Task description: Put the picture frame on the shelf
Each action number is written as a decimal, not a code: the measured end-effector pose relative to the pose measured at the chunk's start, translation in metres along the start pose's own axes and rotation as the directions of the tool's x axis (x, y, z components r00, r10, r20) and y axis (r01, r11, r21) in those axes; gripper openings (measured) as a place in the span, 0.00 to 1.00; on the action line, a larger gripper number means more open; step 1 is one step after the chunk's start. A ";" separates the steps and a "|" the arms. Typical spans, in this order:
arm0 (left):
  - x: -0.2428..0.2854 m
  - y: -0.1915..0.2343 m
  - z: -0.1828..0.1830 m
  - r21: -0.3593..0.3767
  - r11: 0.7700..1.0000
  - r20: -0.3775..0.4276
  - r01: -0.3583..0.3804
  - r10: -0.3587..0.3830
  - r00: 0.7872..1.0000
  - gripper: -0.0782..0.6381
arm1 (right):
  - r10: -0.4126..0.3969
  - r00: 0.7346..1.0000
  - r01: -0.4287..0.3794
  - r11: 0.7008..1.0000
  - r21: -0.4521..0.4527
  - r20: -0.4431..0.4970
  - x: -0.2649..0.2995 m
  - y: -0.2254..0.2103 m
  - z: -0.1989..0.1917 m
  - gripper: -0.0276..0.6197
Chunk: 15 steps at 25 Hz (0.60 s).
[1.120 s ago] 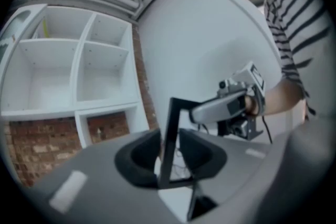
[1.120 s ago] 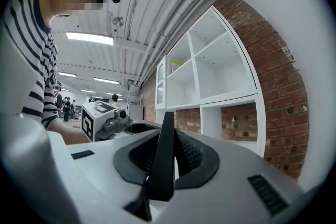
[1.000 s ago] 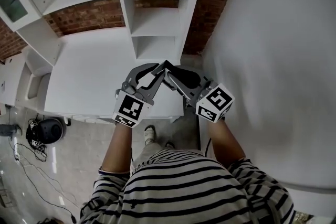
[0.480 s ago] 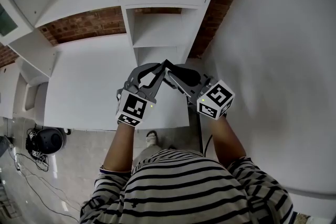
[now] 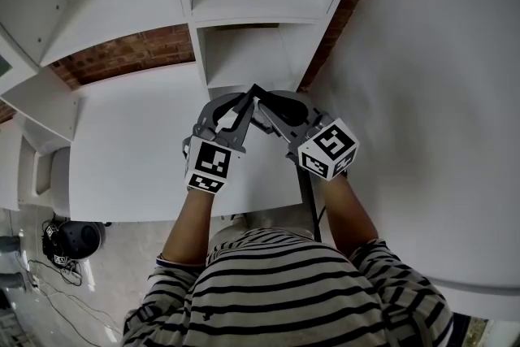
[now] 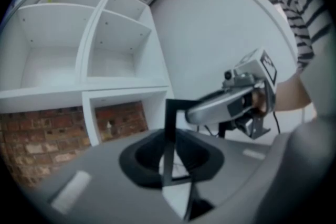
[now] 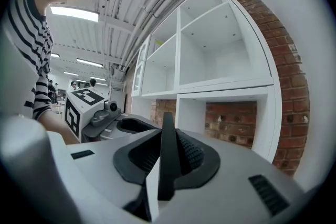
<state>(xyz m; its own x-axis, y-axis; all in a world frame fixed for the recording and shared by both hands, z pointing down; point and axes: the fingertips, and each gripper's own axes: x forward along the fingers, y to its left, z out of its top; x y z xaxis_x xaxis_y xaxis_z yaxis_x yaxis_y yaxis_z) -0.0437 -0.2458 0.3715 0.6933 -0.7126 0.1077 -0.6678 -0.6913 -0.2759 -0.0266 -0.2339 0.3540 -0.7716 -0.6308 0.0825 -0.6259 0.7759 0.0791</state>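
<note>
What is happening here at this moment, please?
A person in a striped shirt holds a two-jaw gripper in each hand. The left gripper and the right gripper are both closed on one thin black picture frame, from opposite sides, and hold it up in the air between them. It hangs above the white counter, just in front of the white shelf unit. The frame is not yet on a shelf.

picture frame (image 6: 169,134): 1 | hand-held grippers (image 5: 242,104) (image 5: 263,106): 2 | shelf unit (image 5: 195,45): 1 | desk (image 5: 130,142): 1
</note>
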 end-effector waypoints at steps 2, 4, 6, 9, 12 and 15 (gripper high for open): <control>0.003 0.008 -0.002 -0.015 1.000 0.001 -0.007 0.007 1.000 0.21 | -0.021 1.000 0.021 1.000 -0.008 -0.005 0.008 -0.004 0.002 0.14; 0.006 0.015 -0.002 -0.028 1.000 0.003 -0.014 0.014 1.000 0.21 | -0.040 0.999 0.040 0.999 -0.011 -0.006 0.015 -0.008 0.003 0.14; 0.010 0.020 -0.003 -0.040 0.999 0.002 -0.021 0.021 1.000 0.21 | -0.053 0.999 0.053 0.999 -0.006 -0.005 0.019 -0.013 0.003 0.14; 0.017 0.025 -0.006 -0.061 0.998 -0.006 -0.035 0.035 0.999 0.21 | -0.052 0.999 0.052 0.999 -0.006 -0.009 0.024 -0.021 0.002 0.14; 0.024 0.031 -0.008 -0.082 0.995 -0.019 -0.059 0.057 0.998 0.21 | -0.038 0.999 0.038 0.999 -0.010 -0.019 0.030 -0.029 0.000 0.14; 0.034 0.036 -0.008 -0.096 0.991 -0.034 -0.095 0.092 0.995 0.21 | -0.013 1.000 0.013 1.000 -0.008 -0.014 0.034 -0.041 0.000 0.14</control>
<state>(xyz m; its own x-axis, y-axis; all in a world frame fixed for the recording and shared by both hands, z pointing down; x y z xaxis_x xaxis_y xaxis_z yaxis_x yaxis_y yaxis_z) -0.0465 -0.2962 0.3731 0.6190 -0.7770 0.1146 -0.7535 -0.6287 -0.1923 -0.0267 -0.2873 0.3534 -0.7613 -0.6412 0.0957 -0.6352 0.7673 0.0880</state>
